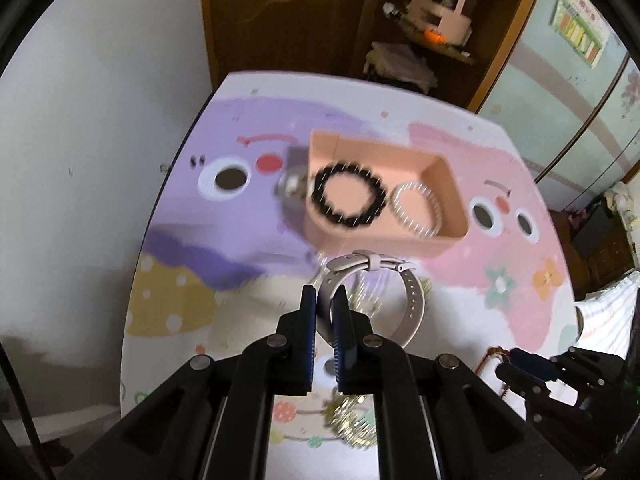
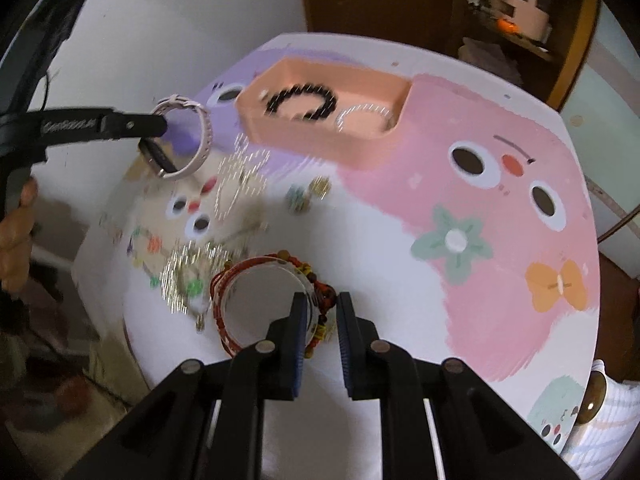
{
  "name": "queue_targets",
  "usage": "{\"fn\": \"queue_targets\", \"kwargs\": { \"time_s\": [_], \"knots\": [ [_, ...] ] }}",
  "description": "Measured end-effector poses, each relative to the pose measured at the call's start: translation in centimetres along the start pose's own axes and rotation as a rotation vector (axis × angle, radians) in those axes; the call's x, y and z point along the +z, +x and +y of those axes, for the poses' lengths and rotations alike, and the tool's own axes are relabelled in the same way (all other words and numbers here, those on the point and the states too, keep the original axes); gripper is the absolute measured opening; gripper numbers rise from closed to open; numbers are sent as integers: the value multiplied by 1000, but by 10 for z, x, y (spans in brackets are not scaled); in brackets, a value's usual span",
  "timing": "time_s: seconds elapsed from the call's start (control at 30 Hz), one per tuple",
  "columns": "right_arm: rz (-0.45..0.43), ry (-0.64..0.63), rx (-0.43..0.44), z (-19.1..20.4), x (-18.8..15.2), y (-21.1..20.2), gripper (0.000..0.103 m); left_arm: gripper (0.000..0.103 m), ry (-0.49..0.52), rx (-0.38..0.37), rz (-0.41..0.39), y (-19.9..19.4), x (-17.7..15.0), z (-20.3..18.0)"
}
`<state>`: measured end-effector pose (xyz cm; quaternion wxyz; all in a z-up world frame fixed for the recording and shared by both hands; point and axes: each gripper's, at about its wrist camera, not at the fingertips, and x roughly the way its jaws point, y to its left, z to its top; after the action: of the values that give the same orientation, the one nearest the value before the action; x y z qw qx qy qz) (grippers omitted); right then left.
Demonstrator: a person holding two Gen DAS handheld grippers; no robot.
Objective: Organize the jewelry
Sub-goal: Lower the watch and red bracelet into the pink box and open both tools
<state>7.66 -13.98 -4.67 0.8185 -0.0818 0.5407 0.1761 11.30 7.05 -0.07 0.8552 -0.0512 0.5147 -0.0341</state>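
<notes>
My left gripper (image 1: pixel 325 290) is shut on the strap of a pale pink watch (image 1: pixel 416 300), which hangs above the table just in front of the peach box (image 1: pixel 380 240). The box holds a black bead bracelet (image 1: pixel 320 196) and a white pearl bracelet (image 1: pixel 402 216). In the right wrist view the watch (image 2: pixel 202 136) hangs at the left gripper (image 2: pixel 162 142), left of the box (image 2: pixel 312 136). My right gripper (image 2: pixel 321 298) is shut on the beaded part of a red cord bracelet (image 2: pixel 224 280), raised off the table. That gripper (image 1: pixel 516 364) also shows at the lower right of the left wrist view.
Blurred gold chains (image 2: pixel 240 176) and small charms (image 2: pixel 184 276) lie scattered on the cartoon-print tablecloth (image 2: pixel 500 280). A silver object (image 1: pixel 292 184) sits left of the box. A person's hand (image 2: pixel 16 232) is at the left edge. A wooden cabinet (image 1: pixel 280 12) stands behind the table.
</notes>
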Motion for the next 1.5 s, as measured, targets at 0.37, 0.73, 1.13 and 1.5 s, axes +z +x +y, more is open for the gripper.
{"fn": "queue_targets", "kwargs": {
  "time_s": [0.37,0.73,1.13,1.5],
  "knots": [
    [-132,263,-12,-45,77,-9,14,5,14,5,-28,25,53,-27],
    [-165,439,12,-79,136,25,15,5,-20,28,-9,77,84,-34],
    [-84,519,37,-78,152,79,15,6,-57,49,61,125,79,-21],
    [-44,442,61,-57,149,89,16,26,-8,67,22,103,71,-26]
  ]
}}
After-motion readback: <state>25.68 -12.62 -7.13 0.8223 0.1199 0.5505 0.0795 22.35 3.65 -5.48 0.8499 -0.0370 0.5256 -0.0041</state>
